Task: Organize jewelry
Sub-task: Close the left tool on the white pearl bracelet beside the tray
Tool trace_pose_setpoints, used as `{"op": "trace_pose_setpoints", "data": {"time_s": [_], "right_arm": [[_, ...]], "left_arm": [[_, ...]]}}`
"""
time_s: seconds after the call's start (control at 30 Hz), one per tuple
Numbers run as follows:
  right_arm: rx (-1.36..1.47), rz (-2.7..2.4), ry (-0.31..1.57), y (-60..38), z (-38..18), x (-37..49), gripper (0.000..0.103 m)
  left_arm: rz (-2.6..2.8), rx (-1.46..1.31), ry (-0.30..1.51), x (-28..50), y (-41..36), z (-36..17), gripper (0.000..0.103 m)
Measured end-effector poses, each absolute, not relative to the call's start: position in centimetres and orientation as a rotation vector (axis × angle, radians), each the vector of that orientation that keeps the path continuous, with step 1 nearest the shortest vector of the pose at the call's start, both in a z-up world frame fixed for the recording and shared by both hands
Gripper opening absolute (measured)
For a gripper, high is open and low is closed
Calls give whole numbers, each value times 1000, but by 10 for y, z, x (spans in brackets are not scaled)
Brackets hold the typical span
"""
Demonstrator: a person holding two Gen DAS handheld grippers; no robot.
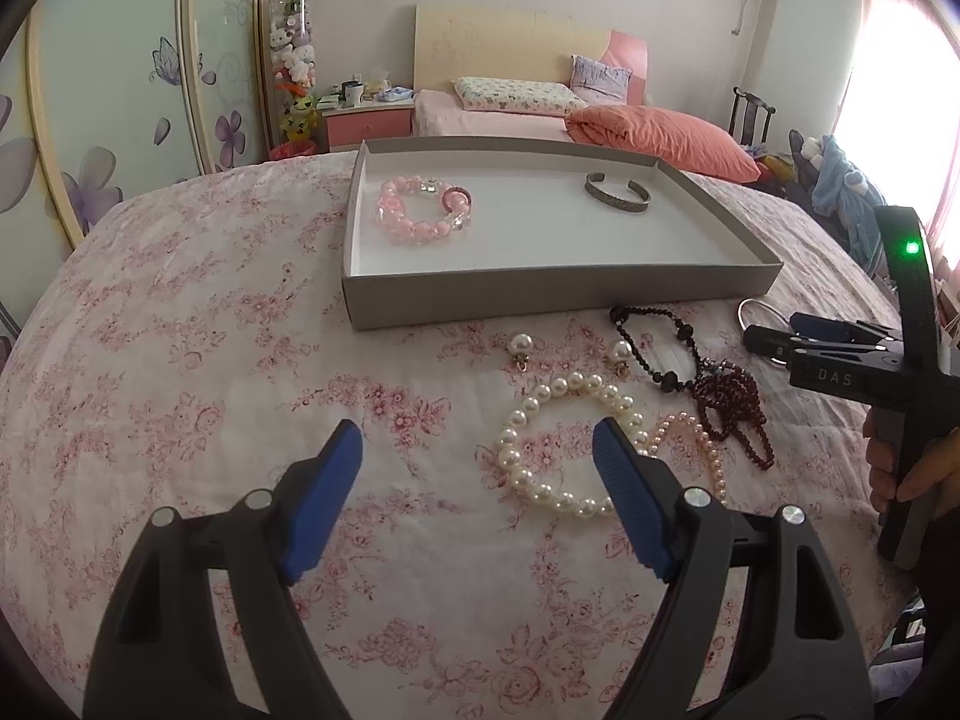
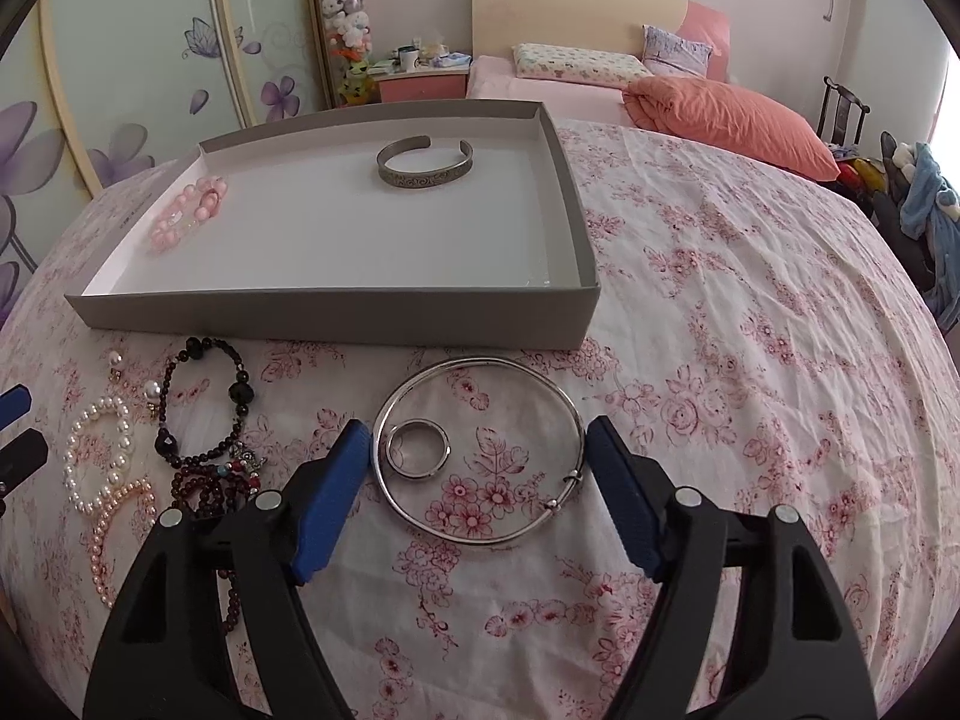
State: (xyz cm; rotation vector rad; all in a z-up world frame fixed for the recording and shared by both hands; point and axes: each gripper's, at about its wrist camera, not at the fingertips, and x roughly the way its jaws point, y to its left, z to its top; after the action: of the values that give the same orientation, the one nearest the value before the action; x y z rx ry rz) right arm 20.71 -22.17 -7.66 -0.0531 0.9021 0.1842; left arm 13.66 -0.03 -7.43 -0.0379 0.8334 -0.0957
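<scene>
My left gripper (image 1: 477, 438) is open low over the floral bedspread. Its right pad overlaps a white pearl bracelet (image 1: 510, 426), and nothing is between the jaws. My right gripper (image 2: 478, 432) is open, with a large silver bangle (image 2: 480, 540) lying flat between its blue pads, which stand close to the bangle's two sides. A small silver ring (image 2: 445, 449) lies inside the bangle. The grey tray (image 1: 540, 294) holds a pink bead bracelet (image 1: 420, 210) and a silver cuff (image 1: 618, 192).
Two pearl earrings (image 1: 519, 345), a black bead bracelet (image 1: 654, 354), dark red beads (image 1: 732, 408) and a pink pearl string (image 1: 696, 426) lie in front of the tray. A hand (image 1: 888, 468) holds the right gripper's handle. A second bed and a chair stand behind.
</scene>
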Motion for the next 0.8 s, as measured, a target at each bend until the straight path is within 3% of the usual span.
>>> {"op": "trace_pose_setpoints", "data": {"time_s": [0.1,0.17,0.3,0.5,0.6,0.67,0.8], "right_arm": [[-53,184,902,-221,-76,208,74],[-52,185,903,-221,-76,208,74],[-54,184,903,-221,-76,208,74],[-52,185,903,-221,-76,208,76],[-52,185,905,-220,-76,207,77],[-56,188,903,-219,-76,207,74],[-51,187,901,-220,-76,207,74]], "left_arm": [[-86,-4,849,140,-6,-78,76],[-87,24,865,145,-12,-81,65],[-90,48,902,152,-18,-90,52],[-97,69,907,159,-21,-93,46],[-114,76,904,160,-23,-92,34],[-121,89,898,158,-25,-93,15],[-127,84,895,158,-23,-93,10]]}}
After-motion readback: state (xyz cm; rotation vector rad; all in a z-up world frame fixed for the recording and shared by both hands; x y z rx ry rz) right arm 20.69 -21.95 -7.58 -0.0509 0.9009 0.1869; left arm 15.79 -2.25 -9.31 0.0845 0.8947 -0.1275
